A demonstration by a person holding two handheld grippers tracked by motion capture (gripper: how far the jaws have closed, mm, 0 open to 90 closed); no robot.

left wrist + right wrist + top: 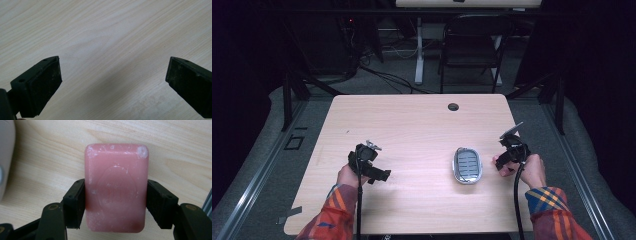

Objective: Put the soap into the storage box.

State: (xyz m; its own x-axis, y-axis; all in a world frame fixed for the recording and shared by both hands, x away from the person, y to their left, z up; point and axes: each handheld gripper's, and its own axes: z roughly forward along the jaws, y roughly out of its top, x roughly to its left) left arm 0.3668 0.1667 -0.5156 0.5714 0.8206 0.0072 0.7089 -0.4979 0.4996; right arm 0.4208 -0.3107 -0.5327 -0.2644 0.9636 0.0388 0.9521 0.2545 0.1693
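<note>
The pink rectangular bar of soap sits clamped between my right gripper's fingers; both black pads press flat on its long sides, and its far end sticks out past the fingertips above the worktop. The bar's face is scuffed with whitish marks and carries a faint oval stamp. In the high view I see that right gripper near the worktop's right edge, with the soap itself hidden there by my hand. Just to its left lies the silver oval soap dish with a slatted insert, flat on the pale wood-grain worktop. My left gripper rests at the left, well apart from the dish, its fingers spread wide with nothing but bare wood between them.
</note>
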